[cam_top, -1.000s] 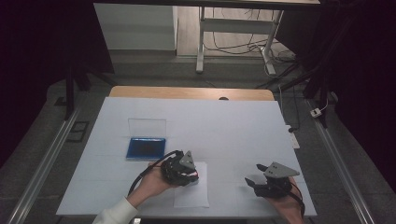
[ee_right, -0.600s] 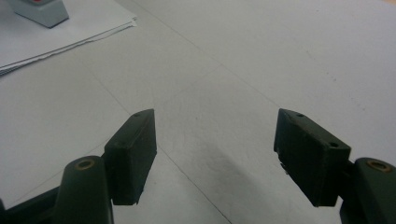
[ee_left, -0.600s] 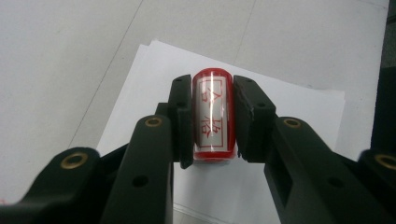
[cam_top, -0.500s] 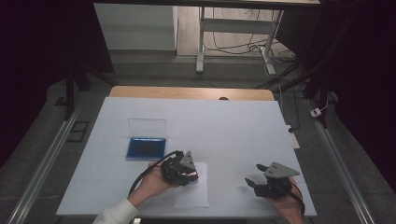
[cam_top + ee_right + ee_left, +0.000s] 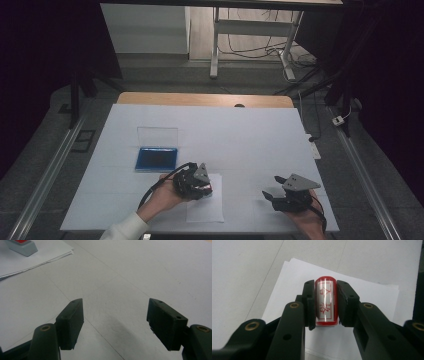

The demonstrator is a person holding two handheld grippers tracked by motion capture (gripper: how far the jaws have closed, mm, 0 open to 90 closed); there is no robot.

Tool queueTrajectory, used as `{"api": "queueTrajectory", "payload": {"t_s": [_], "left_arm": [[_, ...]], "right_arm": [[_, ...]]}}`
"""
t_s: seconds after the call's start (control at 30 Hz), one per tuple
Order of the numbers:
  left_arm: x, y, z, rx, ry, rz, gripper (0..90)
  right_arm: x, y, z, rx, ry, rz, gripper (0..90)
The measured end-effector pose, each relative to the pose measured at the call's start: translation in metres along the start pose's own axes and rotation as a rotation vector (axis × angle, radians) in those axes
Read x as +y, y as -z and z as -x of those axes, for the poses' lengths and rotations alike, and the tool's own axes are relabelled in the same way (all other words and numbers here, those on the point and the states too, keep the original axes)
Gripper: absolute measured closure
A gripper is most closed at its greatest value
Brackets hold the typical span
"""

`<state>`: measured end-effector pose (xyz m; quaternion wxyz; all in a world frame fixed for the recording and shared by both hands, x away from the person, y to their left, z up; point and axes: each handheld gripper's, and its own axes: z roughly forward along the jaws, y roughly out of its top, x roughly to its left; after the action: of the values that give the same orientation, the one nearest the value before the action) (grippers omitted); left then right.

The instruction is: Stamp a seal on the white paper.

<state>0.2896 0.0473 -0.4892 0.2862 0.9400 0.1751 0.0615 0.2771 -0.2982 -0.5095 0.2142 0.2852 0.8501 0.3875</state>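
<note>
Our left claw (image 5: pixel 325 303) clamps the red stamp (image 5: pixel 326 301) over the paper (image 5: pixel 372 297); our right claw (image 5: pixel 115 323) gapes wide, holding nothing.

Looks like a lab or recording room; white-covered counter (image 5: pixel 250 135) under dark curtained surrounds; loose cables (image 5: pixel 250 47) on the floor; metal frame rails (image 5: pixel 45 175) alongside.

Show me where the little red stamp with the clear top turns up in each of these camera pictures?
High view: the red stamp with the clear top sits lower centre, at the left gripper, over the white paper sheets.
Left gripper view: centre, clamped between the black jaws.
Right gripper view: top left corner, a red top on a grey base.
Shared landmark: the white paper sheets.
</note>
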Motion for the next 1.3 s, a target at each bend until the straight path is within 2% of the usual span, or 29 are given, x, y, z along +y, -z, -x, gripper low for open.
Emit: {"api": "queueTrajectory", "payload": {"t_s": [0.47, 1.3], "left_arm": [[0.0028, -0.0036, 0.0023, 0.014, 0.000, -0.039, 70.8], [0.0031, -0.0051, 0.0064, 0.038, -0.024, -0.049, 71.1]], "right_arm": [[0.0006, -0.0001, -0.0010, -0.001, 0.004, 0.000, 29.2], [0.0011, -0.0010, -0.0021, -0.003, 0.016, -0.007, 29.2]]}}
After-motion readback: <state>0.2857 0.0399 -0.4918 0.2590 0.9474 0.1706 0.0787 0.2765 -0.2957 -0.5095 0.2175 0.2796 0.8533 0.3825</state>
